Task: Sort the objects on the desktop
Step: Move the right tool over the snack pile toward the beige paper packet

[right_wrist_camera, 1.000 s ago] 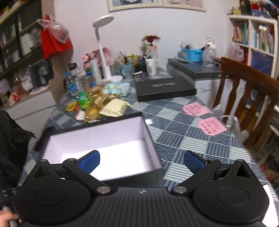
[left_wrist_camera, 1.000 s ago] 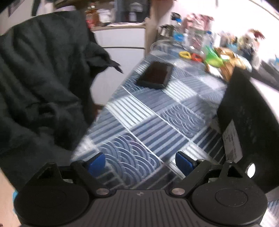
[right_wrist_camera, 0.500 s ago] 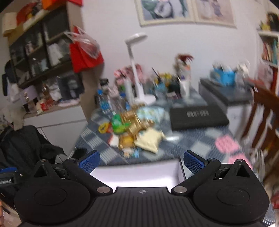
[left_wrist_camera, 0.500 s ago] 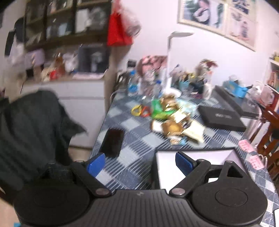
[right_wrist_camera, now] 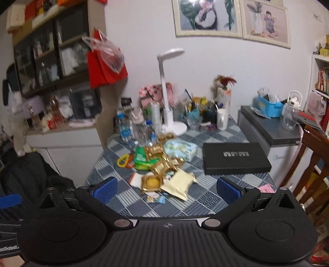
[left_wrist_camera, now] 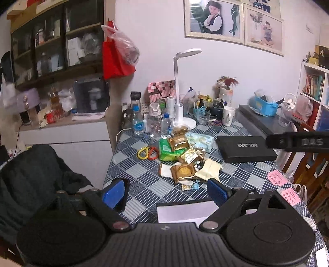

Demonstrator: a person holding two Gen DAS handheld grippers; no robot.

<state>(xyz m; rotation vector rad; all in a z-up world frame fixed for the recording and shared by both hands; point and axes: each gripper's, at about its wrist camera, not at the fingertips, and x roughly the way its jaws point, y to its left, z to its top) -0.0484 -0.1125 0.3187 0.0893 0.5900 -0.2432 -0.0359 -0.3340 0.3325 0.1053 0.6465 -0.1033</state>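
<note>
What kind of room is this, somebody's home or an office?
Most likely a lived-in home, perhaps a dining room: framed family photos on the wall, a checked table piled with snack packets, and a white fridge beside it.

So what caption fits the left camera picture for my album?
Open left gripper above a checked table with a snack pile.
</note>
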